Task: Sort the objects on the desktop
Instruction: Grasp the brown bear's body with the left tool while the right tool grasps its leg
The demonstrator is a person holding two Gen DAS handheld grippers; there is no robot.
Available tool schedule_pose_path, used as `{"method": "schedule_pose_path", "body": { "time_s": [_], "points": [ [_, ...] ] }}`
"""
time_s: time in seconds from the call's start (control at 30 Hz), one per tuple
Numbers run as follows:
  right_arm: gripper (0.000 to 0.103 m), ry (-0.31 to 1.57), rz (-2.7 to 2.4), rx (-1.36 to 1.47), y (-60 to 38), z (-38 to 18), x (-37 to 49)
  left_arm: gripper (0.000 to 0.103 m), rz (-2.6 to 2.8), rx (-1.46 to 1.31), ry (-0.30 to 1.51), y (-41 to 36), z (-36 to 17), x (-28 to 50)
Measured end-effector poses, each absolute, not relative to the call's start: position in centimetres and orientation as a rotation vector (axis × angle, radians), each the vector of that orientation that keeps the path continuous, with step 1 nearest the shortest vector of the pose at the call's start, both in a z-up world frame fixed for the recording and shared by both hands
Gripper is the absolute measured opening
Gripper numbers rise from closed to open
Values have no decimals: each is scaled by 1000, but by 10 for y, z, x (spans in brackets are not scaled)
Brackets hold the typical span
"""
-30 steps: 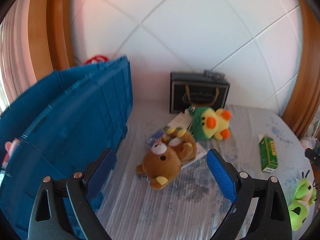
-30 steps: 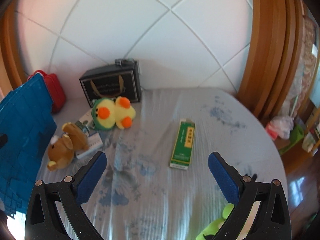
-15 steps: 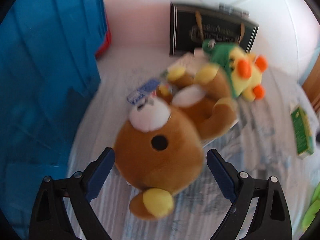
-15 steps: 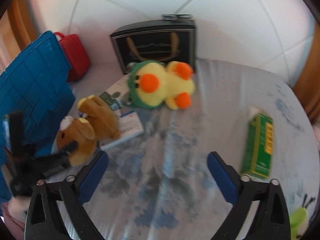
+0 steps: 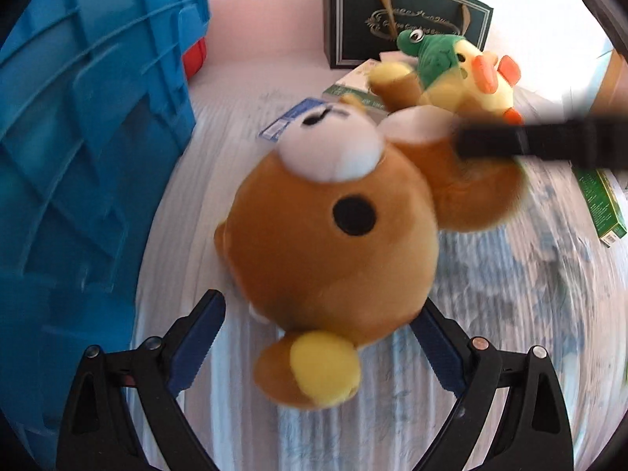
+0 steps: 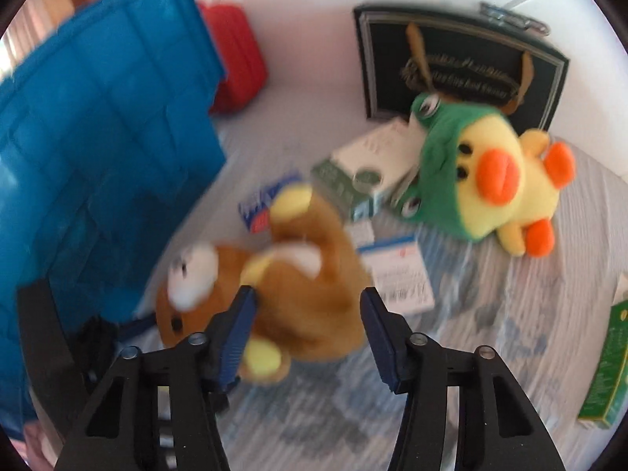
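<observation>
Far left there's the blue crate (image 5: 90,149) standing at the edge of the table (image 5: 490,294), with something red (image 6: 239,59) tucked behind it, one of each.

Next over is the brown bear plush (image 5: 333,235), lying on its back on the cloth, and both grippers are on it at once. The left gripper (image 5: 318,337) has its jaws spread wide around the bear's head, pads either side with a gap showing on the left one. The right gripper (image 6: 306,322) has its jaws at a medium spread around the bear's body. Everything's motion-blurred there, so I honestly can't say if its pads are pressing the fur or just next to it.

What could go wrong: two grippers pulling one soft toy different ways could stretch it or pop it out of a weak pinch. The bear also lies partly on a white card (image 6: 396,271) and by a small blue-and-white box (image 6: 267,200), so lifting could drag those along or flick them off.

Further right: one green-and-white box (image 6: 353,180), one duck plush in a frog hood (image 6: 482,172) lying in front of one black gift bag (image 6: 463,66), and one tall green box (image 6: 606,365) off by itself. So two plushies and about three small boxes.
</observation>
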State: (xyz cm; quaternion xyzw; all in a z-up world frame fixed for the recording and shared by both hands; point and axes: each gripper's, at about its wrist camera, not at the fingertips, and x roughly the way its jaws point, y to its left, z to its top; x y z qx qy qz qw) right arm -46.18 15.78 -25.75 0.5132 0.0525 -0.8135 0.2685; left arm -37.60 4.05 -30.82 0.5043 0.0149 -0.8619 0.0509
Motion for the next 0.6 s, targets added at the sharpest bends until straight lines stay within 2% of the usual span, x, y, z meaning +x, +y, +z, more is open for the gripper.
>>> {"method": "schedule_pose_path", "body": {
  "time_s": [0.03, 0.13, 0.3, 0.37, 0.4, 0.43, 0.53, 0.6],
  "points": [
    [41, 175, -2191, 1420, 159, -265, -457, 95, -2616, 1543, 43, 40, -308, -374],
    [41, 111, -2167, 1472, 176, -281, -442, 95, -2613, 1542, 54, 44, -301, -362],
    [41, 91, -2183, 1478, 194, -281, -430, 96, -2643, 1418, 65, 51, -273, -349],
    [47, 88, -2198, 1450, 197, -275, -427, 96, -2609, 1415, 90, 50, -276, -356],
    [56, 78, -2208, 1432, 199, -271, -427, 96, -2594, 1419, 107, 48, -280, -361],
    [61, 69, -2215, 1419, 199, -268, -428, 96, -2571, 1430, 126, 46, -286, -367],
    [61, 52, -2230, 1384, 196, -259, -436, 98, -2567, 1462, 241, 38, -295, -382],
    [62, 59, -2236, 1358, 190, -253, -441, 98, -2571, 1451, 224, 41, -295, -385]
  ]
}}
